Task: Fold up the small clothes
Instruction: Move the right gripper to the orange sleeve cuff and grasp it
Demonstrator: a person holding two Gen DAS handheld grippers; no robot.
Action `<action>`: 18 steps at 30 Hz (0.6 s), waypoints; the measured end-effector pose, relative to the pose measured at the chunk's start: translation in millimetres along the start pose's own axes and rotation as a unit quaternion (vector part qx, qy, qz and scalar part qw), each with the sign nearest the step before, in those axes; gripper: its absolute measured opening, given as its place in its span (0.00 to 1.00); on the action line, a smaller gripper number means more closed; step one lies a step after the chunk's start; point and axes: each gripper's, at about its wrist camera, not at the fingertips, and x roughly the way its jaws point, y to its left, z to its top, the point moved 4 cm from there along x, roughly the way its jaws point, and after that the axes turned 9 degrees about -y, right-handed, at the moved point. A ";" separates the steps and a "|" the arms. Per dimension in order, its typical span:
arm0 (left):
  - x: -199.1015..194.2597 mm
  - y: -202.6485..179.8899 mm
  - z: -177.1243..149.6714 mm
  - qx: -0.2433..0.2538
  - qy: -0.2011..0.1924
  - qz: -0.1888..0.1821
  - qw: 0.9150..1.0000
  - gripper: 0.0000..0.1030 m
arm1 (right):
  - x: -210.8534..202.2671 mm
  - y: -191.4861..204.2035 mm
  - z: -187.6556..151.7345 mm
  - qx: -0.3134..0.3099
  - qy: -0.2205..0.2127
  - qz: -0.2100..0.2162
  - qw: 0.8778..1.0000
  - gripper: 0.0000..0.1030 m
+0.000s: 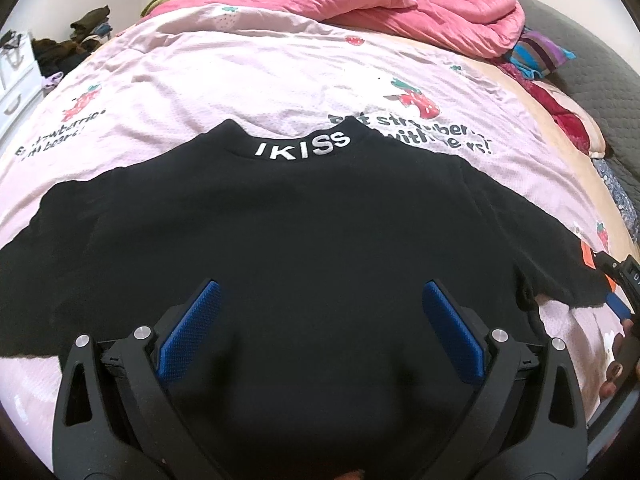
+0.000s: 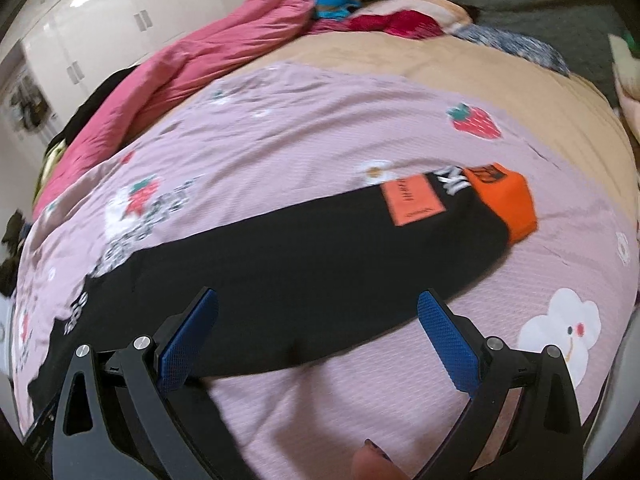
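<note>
A small black top (image 1: 304, 232) lies flat on a pink strawberry-print bed cover (image 1: 224, 80), with its collar lettered "IKISS" (image 1: 302, 147) on the far side. My left gripper (image 1: 320, 292) hovers open over the lower middle of the garment, nothing between its blue pads. In the right wrist view one black sleeve (image 2: 304, 248) stretches to the right and ends in an orange cuff (image 2: 508, 204) with an orange patch (image 2: 412, 200) beside it. My right gripper (image 2: 318, 300) is open just above the near part of that sleeve.
A bunched pink quilt (image 1: 420, 12) lies along the far side of the bed with striped fabric (image 1: 540, 56) and red cloth (image 1: 560, 108) at the right. Dark clothes (image 1: 80, 36) pile on the left. White cabinets (image 2: 100, 20) stand behind. The other gripper (image 1: 616, 284) shows at the right edge.
</note>
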 end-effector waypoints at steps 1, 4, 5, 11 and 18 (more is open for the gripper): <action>1.2 -1.5 0.4 0.001 -0.001 -0.003 1.000 0.92 | 3.4 -7.8 1.0 0.009 0.001 -0.007 1.000 0.96; 4.0 -3.2 1.3 0.000 -0.004 -0.006 1.000 0.92 | 13.6 -31.5 2.6 0.041 0.009 -0.026 0.999 0.96; 5.2 -3.0 1.5 -0.001 -0.004 -0.006 1.000 0.92 | 17.0 -39.7 2.5 0.054 0.015 -0.031 0.998 0.96; 12.9 2.6 4.2 -0.013 -0.002 -0.004 1.000 0.92 | 32.2 -70.4 5.5 0.119 0.028 -0.028 0.992 0.96; 17.8 20.0 14.1 -0.029 -0.003 0.004 1.000 0.92 | 53.3 -95.7 22.9 0.184 0.024 -0.016 0.982 0.96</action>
